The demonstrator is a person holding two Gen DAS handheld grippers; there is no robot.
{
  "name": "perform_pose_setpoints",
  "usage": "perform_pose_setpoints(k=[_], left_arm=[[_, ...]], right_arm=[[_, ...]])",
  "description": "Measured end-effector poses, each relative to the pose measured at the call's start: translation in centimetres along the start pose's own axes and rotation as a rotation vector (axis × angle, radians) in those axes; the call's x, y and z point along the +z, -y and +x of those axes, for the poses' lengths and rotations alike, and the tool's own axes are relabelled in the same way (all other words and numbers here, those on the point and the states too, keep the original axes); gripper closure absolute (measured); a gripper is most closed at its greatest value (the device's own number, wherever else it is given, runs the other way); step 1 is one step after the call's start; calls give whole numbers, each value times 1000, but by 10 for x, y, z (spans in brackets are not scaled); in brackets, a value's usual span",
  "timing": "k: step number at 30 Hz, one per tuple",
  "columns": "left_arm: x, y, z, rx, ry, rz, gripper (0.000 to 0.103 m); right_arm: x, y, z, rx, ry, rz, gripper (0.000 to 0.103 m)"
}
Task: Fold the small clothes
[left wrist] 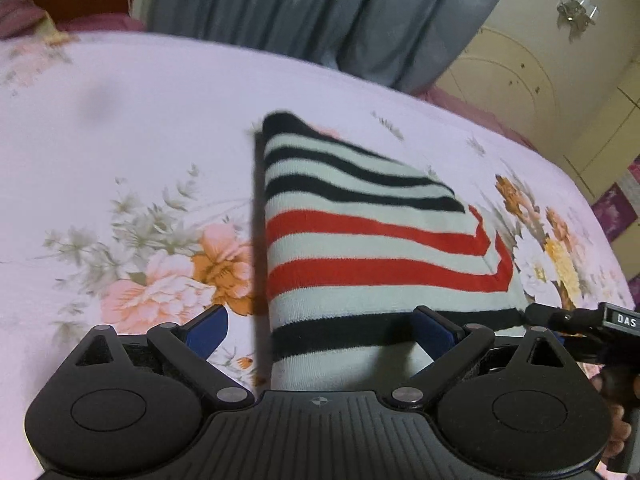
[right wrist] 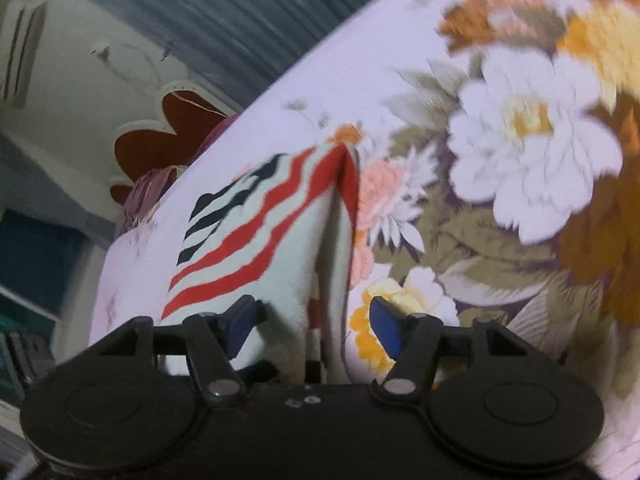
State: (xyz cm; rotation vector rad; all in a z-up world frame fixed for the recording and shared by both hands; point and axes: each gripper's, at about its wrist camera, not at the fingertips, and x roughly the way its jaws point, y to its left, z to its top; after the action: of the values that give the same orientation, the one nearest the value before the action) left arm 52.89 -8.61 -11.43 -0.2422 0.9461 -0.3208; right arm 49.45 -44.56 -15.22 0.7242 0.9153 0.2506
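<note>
A small striped garment (left wrist: 360,240), pale with black and red stripes, lies folded on the floral bedsheet (left wrist: 120,140). My left gripper (left wrist: 320,332) is open, its blue pads wide apart, with the garment's near edge lying between them. The right gripper's tip (left wrist: 560,318) shows at the garment's right edge in the left wrist view. In the right wrist view the garment (right wrist: 260,240) rises in a raised fold between the pads. My right gripper (right wrist: 312,328) is open around that fold, the left pad (right wrist: 240,320) against the cloth.
The bed's far edge (left wrist: 280,56) meets a grey curtain (left wrist: 320,8). A cream wardrobe (left wrist: 540,80) stands at right. A red headboard (right wrist: 160,140) and pink pillows (right wrist: 148,196) show in the right wrist view.
</note>
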Motion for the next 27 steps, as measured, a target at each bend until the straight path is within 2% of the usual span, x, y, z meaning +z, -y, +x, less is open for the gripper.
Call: perform_pose_setpoints(k=[6, 7, 12, 15, 16, 18, 23, 27], left_arm=[[1, -23, 20, -120, -40, -117, 8], [1, -25, 22, -140, -39, -127, 11], [6, -27, 31, -177, -44, -131, 13], [12, -21, 34, -174, -55, -109, 24], [14, -18, 36, -178, -61, -103, 31], [18, -10, 37, -150, -64, -82, 34], [21, 25, 26, -47, -20, 79, 54], [22, 49, 11, 24, 21, 192, 61]], right_arm=[[2, 16, 15, 79, -28, 129, 40], [3, 15, 18, 87, -37, 136, 40], [11, 5, 33, 100, -79, 85, 40], [14, -8, 41, 75, -93, 32, 42], [15, -13, 43, 53, -96, 5, 48], [16, -26, 46, -6, -96, -60, 53], [4, -63, 43, -150, -59, -267, 66], [-7, -87, 35, -207, -13, -366, 69]])
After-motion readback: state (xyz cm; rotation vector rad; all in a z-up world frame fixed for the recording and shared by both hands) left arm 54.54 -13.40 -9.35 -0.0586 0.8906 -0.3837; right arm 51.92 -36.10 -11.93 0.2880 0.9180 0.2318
